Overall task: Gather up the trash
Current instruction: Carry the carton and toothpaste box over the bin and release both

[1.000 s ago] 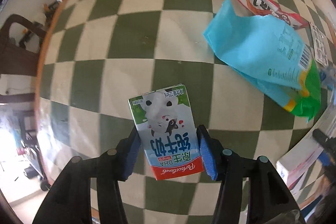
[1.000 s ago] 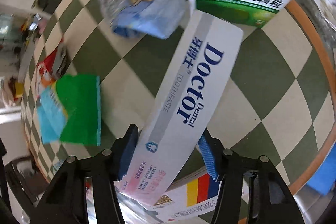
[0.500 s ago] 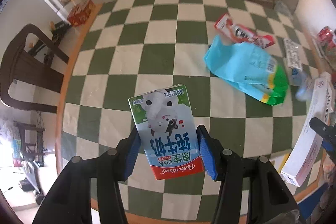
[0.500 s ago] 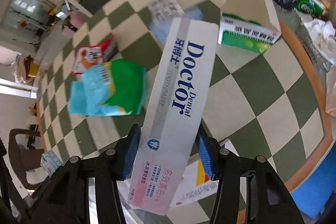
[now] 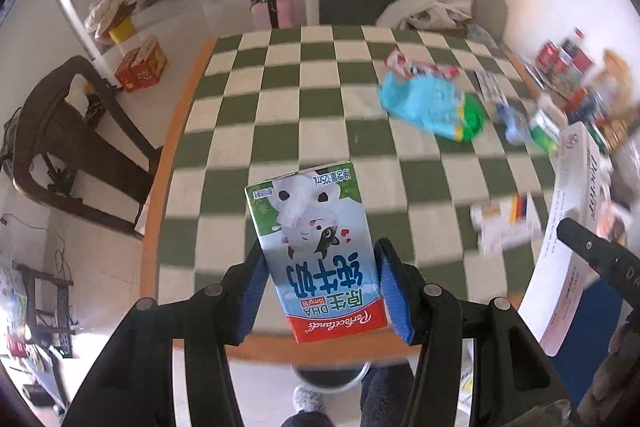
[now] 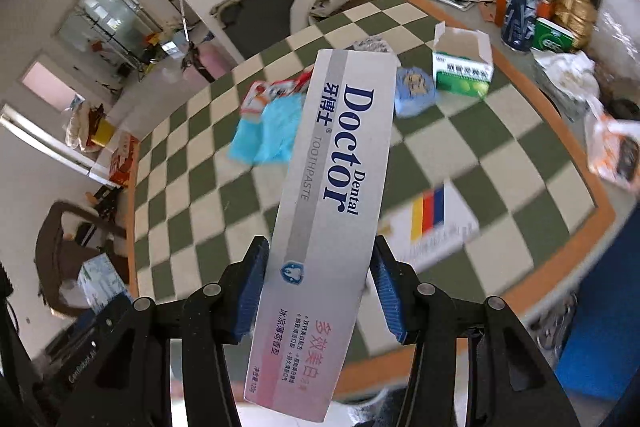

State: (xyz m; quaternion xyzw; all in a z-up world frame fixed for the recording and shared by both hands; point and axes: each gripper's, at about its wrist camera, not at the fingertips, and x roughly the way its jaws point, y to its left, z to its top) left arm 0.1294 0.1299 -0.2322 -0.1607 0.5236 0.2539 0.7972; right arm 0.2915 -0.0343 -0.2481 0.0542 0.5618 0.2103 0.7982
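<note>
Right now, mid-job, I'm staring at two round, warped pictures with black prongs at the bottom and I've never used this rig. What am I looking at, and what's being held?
There is no robot arm here. A person carries a two-finger claw in each hand, and a wide-angle camera on each looks forward along its fingers, so the black prongs are the claw itself.

The left wrist view shows the left claw shut on a small white and green milk carton with a cartoon cow. The right wrist view shows the right claw shut on a long grey toothpaste box printed Doctor Dental.

Both are lifted above a green and cream checkered table with an orange rim. Still lying on it are a crumpled blue and green plastic bag, a red and white snack wrapper, an open green and white medicine box and a flat white box with coloured stripes.
</note>
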